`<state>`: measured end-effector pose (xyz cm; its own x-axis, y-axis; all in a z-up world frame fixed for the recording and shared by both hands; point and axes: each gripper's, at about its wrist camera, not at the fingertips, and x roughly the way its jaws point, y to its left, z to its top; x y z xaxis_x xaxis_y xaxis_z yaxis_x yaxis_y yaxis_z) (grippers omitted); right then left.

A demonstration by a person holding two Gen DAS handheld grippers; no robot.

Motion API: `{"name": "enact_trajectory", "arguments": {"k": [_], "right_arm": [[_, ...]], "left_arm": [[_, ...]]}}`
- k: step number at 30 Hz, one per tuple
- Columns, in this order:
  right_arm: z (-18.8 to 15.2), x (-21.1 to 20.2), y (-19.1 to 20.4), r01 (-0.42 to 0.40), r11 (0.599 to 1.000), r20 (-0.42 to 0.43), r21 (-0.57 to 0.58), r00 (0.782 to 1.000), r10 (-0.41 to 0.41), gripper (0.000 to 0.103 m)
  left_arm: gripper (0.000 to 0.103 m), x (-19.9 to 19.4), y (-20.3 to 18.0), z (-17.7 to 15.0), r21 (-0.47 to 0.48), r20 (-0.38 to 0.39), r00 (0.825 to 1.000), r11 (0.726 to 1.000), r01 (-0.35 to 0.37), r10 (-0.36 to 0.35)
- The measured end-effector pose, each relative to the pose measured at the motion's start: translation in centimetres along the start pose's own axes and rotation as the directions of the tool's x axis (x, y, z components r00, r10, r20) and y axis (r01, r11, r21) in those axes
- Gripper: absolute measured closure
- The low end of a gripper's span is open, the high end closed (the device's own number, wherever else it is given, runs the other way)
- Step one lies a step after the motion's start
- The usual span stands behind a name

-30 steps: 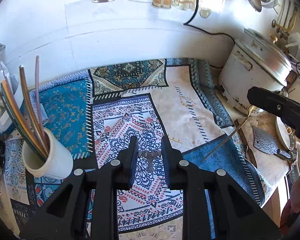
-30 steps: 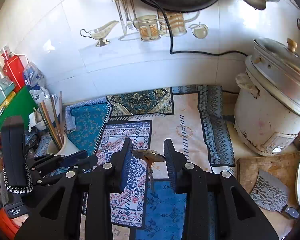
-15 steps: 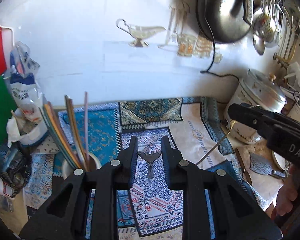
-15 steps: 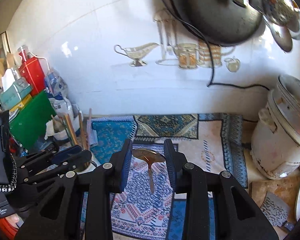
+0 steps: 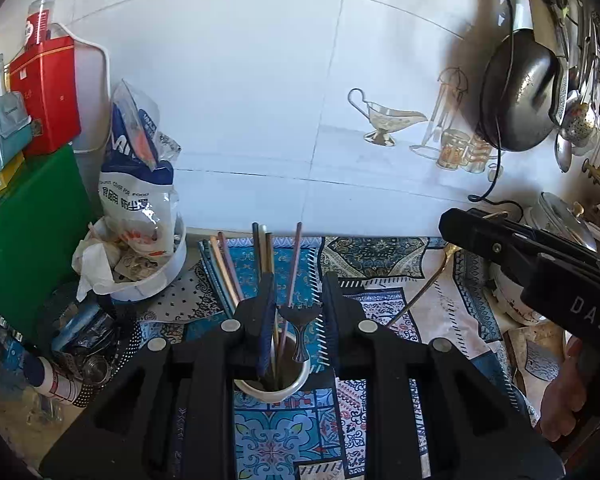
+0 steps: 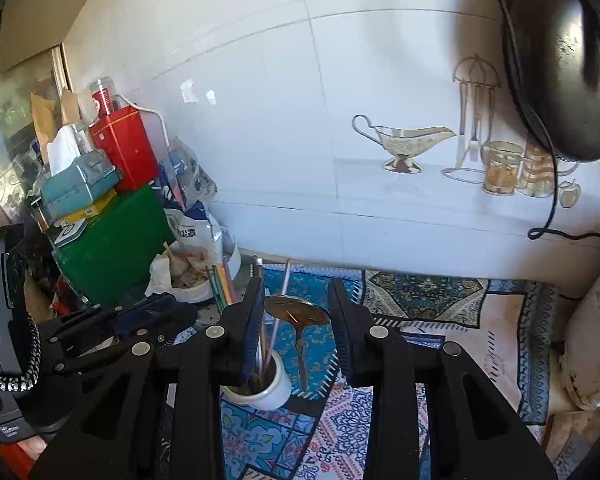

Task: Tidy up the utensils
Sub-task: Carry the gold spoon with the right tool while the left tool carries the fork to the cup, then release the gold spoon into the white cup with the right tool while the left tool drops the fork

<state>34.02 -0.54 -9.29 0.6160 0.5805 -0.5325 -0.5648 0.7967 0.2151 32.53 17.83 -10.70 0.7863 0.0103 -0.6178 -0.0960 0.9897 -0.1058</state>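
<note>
white tiled kitchen wall, patterned cloth (image 5: 376, 256) on the counter. left gripper (image 5: 298, 312) jaws narrowly apart, pinching a dark fork (image 5: 300, 320) by its head, handle hanging over the white cup (image 5: 274, 390) of chopsticks (image 5: 228, 268). right gripper (image 6: 298, 316) jaws likewise pinch a brass spoon (image 6: 298, 314), bowl between the pads, handle at 6 o'clock, just right of the cup. bag (image 5: 140, 176) at 10 o'clock reads "cover for food"; right gripper body reads "das".

"DAS" on right gripper (image 5: 572, 280); "COVER FOR FOOD" on plastic bag (image 5: 140, 184).
</note>
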Motion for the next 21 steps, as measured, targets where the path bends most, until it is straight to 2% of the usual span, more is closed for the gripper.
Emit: {"name": "enact_trajectory", "arguments": {"k": [11, 16, 21], "right_arm": [[-0.8, 6.4, 3.4, -0.080, 0.997, -0.107, -0.006, 0.991, 0.079, 0.073], [-2.4, 9.5, 3.5, -0.055, 0.998, -0.186, 0.008, 0.981, 0.056, 0.073], [-3.8, 11.5, 2.9, -0.024, 0.999, -0.271, 0.039, 0.962, 0.033, 0.073]], "left_arm": [[0.081, 3.0, 3.7, -1.8, -0.009, -0.095, 0.995, 1.000, -0.029, 0.028], [0.081, 5.4, 4.9, -3.3, -0.014, -0.172, 0.985, 1.000, -0.015, 0.012], [0.081, 7.1, 5.7, -4.1, -0.012, -0.227, 0.974, 1.000, 0.011, -0.014]]}}
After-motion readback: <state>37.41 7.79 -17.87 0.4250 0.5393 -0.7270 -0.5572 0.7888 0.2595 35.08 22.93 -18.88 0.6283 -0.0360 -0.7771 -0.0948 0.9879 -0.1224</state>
